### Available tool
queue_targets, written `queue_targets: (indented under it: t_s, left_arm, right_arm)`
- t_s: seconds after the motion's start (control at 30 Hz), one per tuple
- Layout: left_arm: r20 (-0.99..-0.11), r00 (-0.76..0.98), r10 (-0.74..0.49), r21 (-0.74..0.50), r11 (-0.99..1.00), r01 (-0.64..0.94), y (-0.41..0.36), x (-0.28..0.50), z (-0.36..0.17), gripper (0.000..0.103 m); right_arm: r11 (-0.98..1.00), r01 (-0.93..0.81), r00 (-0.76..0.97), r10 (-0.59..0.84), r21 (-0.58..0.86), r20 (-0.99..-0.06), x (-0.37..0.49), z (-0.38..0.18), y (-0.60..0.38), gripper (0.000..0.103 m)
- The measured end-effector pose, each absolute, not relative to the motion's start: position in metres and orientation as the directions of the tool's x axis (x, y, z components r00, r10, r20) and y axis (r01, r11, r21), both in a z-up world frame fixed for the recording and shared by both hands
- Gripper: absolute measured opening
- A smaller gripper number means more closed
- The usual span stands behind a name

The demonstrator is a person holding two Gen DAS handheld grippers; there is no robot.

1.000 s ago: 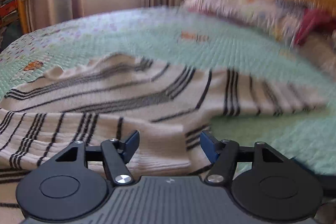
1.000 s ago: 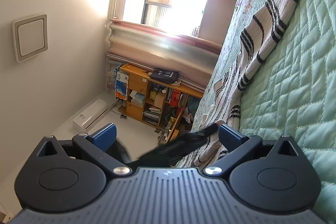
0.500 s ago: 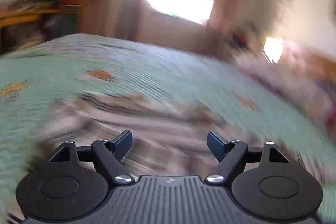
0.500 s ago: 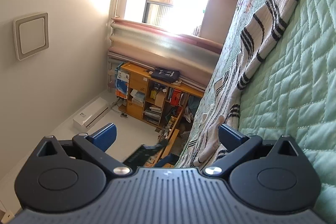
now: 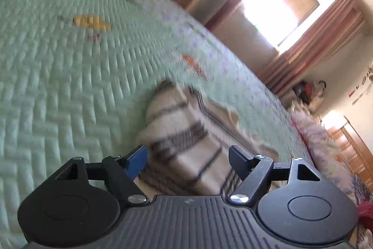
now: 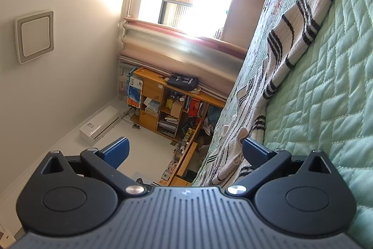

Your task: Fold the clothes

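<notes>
Grippers agape; striped sweater on green quilt.

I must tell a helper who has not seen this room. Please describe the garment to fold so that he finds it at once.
Find the bed with the mint-green quilt. On it lies the sweater, stretched long across the quilt. It is cream knit with groups of thin black stripes, the only striped thing there.

**Striped sweater spread on the bed**

The sweater is cream knit with groups of thin black stripes. It lies flat but rumpled on the green quilted bedspread. In the right wrist view it runs from 1 o'clock down to 5 o'clock. In the left wrist view a blurred sleeve stretches toward 12 o'clock.
</notes>
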State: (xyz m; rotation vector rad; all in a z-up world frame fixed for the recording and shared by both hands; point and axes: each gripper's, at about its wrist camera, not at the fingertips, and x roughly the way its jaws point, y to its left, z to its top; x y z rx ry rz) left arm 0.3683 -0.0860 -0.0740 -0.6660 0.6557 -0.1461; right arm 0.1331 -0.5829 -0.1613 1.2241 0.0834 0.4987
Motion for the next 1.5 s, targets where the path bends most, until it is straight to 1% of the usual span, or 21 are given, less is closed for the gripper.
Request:
queue_targets:
  t_s: [0.07, 0.3, 0.33, 0.4, 0.47, 0.53, 0.57, 0.63, 0.7, 0.77, 0.87, 0.9, 0.97, 1.03, 1.07, 1.13, 1.23, 1.3, 1.33, 1.43, 1.5]
  left_arm:
    - [-0.556, 0.765, -0.325, -0.606, 0.788, -0.106, -0.090, 0.372, -0.083, 0.078]
    - [-0.527, 0.774, -0.350, -0.662, 0.740, -0.116, -0.085, 0.407, -0.091, 0.078]
    - [-0.531, 0.779, -0.333, -0.650, 0.750, -0.123, -0.084, 0.410, -0.090, 0.077]
    - [-0.547, 0.794, -0.268, -0.604, 0.783, -0.152, -0.083, 0.415, -0.089, 0.064]
    - [-0.557, 0.799, -0.228, -0.588, 0.788, -0.184, -0.083, 0.417, -0.094, 0.055]
    - [-0.555, 0.806, -0.206, -0.569, 0.801, -0.188, -0.087, 0.416, -0.095, 0.054]
    - [-0.558, 0.805, -0.203, -0.559, 0.808, -0.184, -0.088, 0.414, -0.094, 0.055]
    - [-0.562, 0.794, -0.231, -0.567, 0.807, -0.166, -0.092, 0.409, -0.092, 0.062]
    - [-0.568, 0.786, -0.245, -0.552, 0.822, -0.143, -0.099, 0.396, -0.087, 0.073]
    - [-0.576, 0.781, -0.241, -0.514, 0.850, -0.117, -0.112, 0.386, -0.080, 0.074]
    - [-0.512, 0.814, -0.273, -0.465, 0.885, 0.005, -0.140, 0.358, -0.065, 0.075]
    - [-0.506, 0.811, -0.292, -0.432, 0.900, 0.055, -0.153, 0.351, -0.063, 0.076]
    - [-0.557, 0.753, -0.350, -0.363, 0.918, 0.158, -0.181, 0.349, -0.068, 0.076]
    - [-0.660, 0.665, -0.348, -0.298, 0.935, 0.194, -0.203, 0.350, -0.082, 0.075]
    - [-0.680, 0.659, -0.322, -0.246, 0.947, 0.208, -0.211, 0.346, -0.085, 0.075]
    - [-0.698, 0.655, -0.288, -0.145, 0.953, 0.265, -0.226, 0.330, -0.079, 0.082]
    - [-0.723, 0.629, -0.286, -0.106, 0.945, 0.309, -0.233, 0.303, -0.070, 0.088]
    - [-0.729, 0.626, -0.277, -0.078, 0.942, 0.326, -0.237, 0.282, -0.064, 0.099]
    - [-0.734, 0.621, -0.273, -0.071, 0.941, 0.329, -0.237, 0.271, -0.063, 0.101]
    - [-0.763, 0.574, -0.297, -0.119, 0.938, 0.327, -0.233, 0.246, -0.067, 0.102]
    - [-0.771, 0.568, -0.288, -0.118, 0.941, 0.317, -0.231, 0.233, -0.071, 0.102]
  right_arm:
    - [0.247, -0.322, 0.890, 0.410, 0.914, 0.202, 0.133, -0.161, -0.583, 0.102]
    - [0.248, -0.322, 0.889, 0.411, 0.914, 0.202, 0.133, -0.162, -0.583, 0.102]
    - [0.247, -0.322, 0.889, 0.411, 0.914, 0.202, 0.133, -0.161, -0.583, 0.102]
    - [0.248, -0.322, 0.889, 0.412, 0.914, 0.202, 0.133, -0.161, -0.584, 0.102]
    - [0.250, -0.323, 0.889, 0.412, 0.913, 0.201, 0.133, -0.162, -0.584, 0.102]
    - [0.249, -0.323, 0.888, 0.412, 0.913, 0.202, 0.133, -0.162, -0.584, 0.102]
    - [0.249, -0.323, 0.888, 0.412, 0.913, 0.202, 0.132, -0.162, -0.585, 0.102]
    - [0.248, -0.323, 0.888, 0.412, 0.913, 0.203, 0.132, -0.161, -0.585, 0.102]
    - [0.246, -0.324, 0.888, 0.412, 0.914, 0.204, 0.132, -0.161, -0.585, 0.102]
    - [0.244, -0.324, 0.888, 0.412, 0.914, 0.205, 0.132, -0.161, -0.585, 0.102]
    - [0.252, -0.322, 0.889, 0.412, 0.913, 0.200, 0.132, -0.159, -0.585, 0.102]
    - [0.264, -0.319, 0.889, 0.415, 0.910, 0.192, 0.132, -0.157, -0.584, 0.102]
    - [0.302, -0.308, 0.896, 0.412, 0.902, 0.168, 0.130, -0.149, -0.583, 0.103]
    - [0.395, -0.289, 0.917, 0.375, 0.872, 0.134, 0.122, -0.132, -0.585, 0.103]
    - [0.440, -0.277, 0.929, 0.351, 0.854, 0.121, 0.117, -0.124, -0.587, 0.102]
    - [0.499, -0.219, 0.964, 0.243, 0.838, 0.108, 0.101, -0.108, -0.604, 0.103]
    - [0.481, -0.107, 0.993, 0.089, 0.870, 0.074, 0.082, -0.097, -0.645, 0.103]
    - [0.472, 0.004, 1.000, 0.005, 0.882, -0.007, 0.075, -0.094, -0.674, 0.103]
    - [0.481, 0.078, 0.997, -0.036, 0.873, -0.069, 0.075, -0.092, -0.688, 0.103]
    - [0.459, 0.242, 0.970, -0.113, 0.855, -0.214, 0.080, -0.095, -0.730, 0.103]
    - [0.379, 0.294, 0.956, -0.119, 0.877, -0.269, 0.086, -0.107, -0.758, 0.102]
